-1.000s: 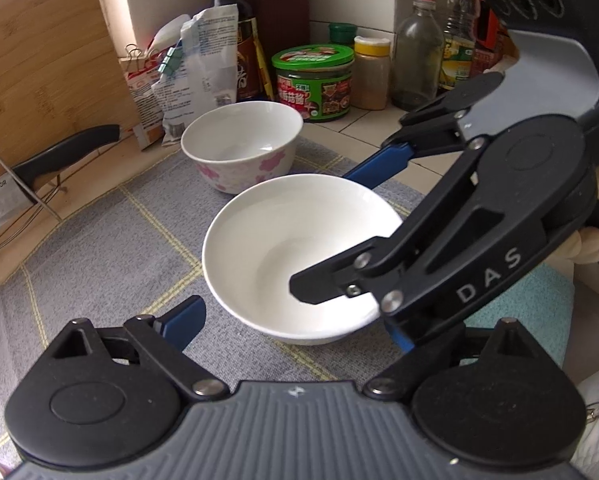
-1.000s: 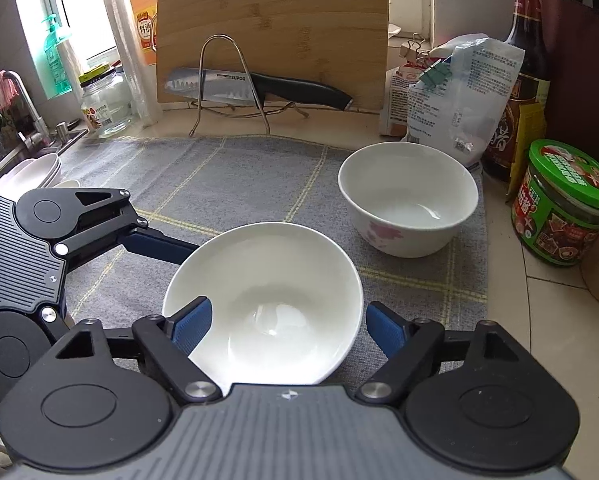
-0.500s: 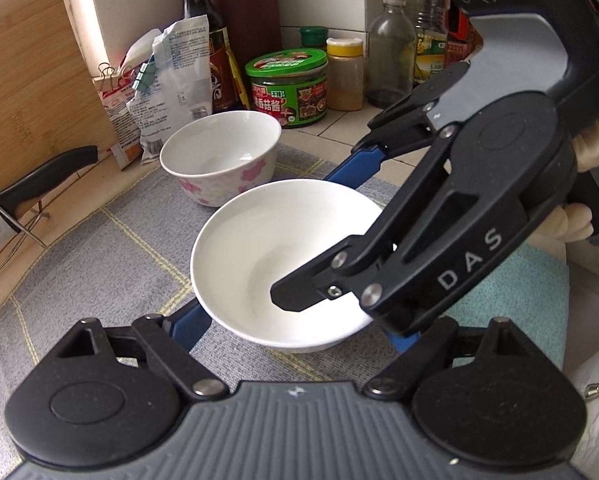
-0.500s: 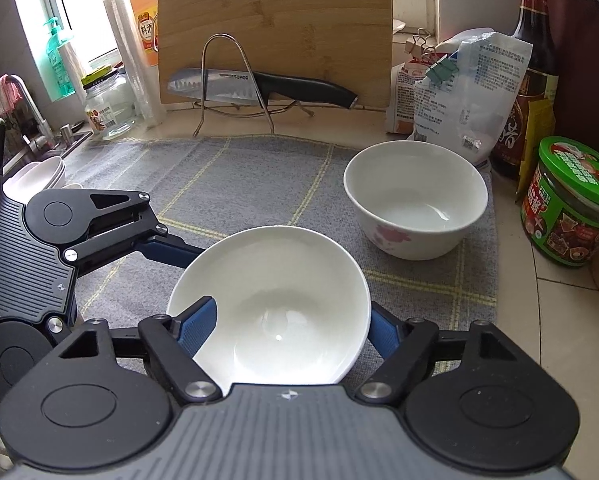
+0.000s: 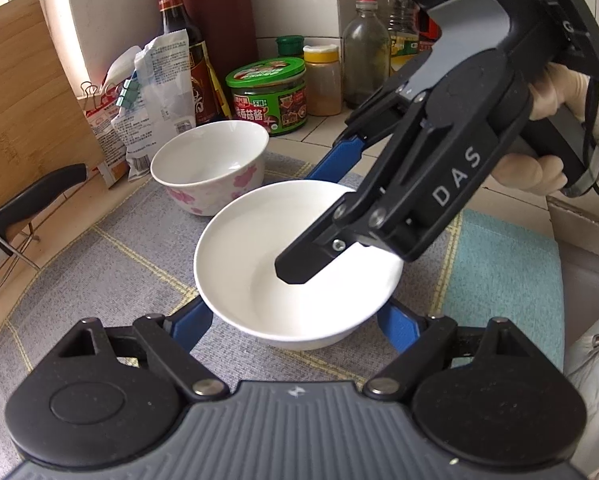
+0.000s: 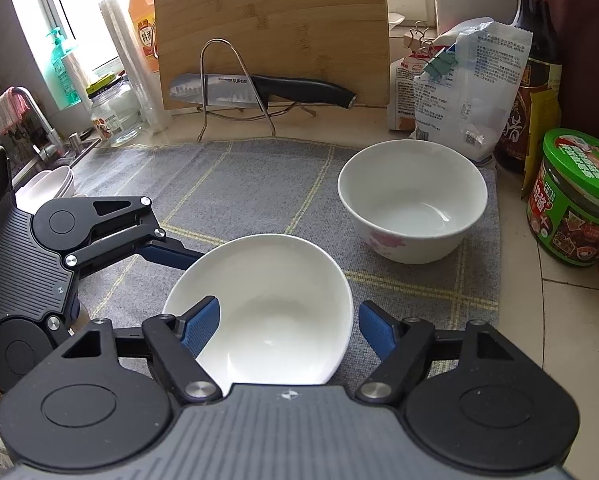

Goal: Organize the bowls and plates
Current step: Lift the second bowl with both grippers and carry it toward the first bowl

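Observation:
A plain white bowl [image 5: 259,264] [image 6: 275,292] rests on a grey checked cloth [image 5: 99,280] [image 6: 239,184]. My left gripper [image 5: 293,320] has its blue pads pressed on the bowl's lower sides, still closing slightly. One of its fingers [image 6: 167,254] reaches the bowl's far left rim. My right gripper [image 6: 287,324] [image 5: 311,220] comes down from the right with its jaws closing. Its left pad [image 6: 199,326] hangs over the bowl's inside. Its right pad [image 6: 375,330] stands just outside the rim, so neither presses. A flowered white bowl [image 5: 209,168] [image 6: 411,200] stands empty behind.
A knife [image 6: 267,90] lies on a wire stand before a wooden board [image 6: 271,28]. A green-lidded jar [image 6: 575,200], sauce bottles and clipped bags [image 6: 467,92] line the back right. White dishes [image 6: 47,184] are stacked at far left. A turquoise cloth [image 5: 499,280] lies beside the grey one.
The right gripper's jaws have narrowed around the plain bowl, its left pad now over the inside. The left gripper's pads have come in against the bowl's sides, and its view has rolled slightly.

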Demonstrator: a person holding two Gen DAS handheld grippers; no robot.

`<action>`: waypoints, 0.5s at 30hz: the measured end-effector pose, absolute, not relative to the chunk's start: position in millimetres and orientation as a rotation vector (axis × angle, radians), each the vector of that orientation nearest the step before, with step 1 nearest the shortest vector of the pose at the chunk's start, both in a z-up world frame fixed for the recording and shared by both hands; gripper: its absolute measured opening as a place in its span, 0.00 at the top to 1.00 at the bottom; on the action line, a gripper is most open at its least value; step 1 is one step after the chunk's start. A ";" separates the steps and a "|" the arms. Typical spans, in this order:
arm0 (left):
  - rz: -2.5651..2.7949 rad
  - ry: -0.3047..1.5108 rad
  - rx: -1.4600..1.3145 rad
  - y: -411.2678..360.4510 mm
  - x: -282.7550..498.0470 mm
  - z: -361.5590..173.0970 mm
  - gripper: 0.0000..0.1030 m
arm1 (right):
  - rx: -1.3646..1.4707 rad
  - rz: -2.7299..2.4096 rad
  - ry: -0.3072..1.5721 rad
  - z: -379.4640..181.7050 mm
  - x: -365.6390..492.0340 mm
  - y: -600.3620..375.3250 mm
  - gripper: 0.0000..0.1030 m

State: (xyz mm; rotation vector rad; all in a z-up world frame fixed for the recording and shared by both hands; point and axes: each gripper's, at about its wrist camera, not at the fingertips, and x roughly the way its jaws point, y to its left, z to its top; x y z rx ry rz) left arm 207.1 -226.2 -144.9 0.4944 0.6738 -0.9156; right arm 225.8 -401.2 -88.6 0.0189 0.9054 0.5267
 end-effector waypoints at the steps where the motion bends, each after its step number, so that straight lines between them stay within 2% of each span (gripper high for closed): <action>1: -0.917 0.677 0.489 -225.3 207.6 -145.0 0.14 | 0.020 0.532 0.908 -88.8 225.4 -400.2 0.23; 15: -0.937 0.681 0.475 -224.0 207.2 -144.4 0.14 | 0.021 0.505 0.914 -83.1 222.1 -391.5 0.24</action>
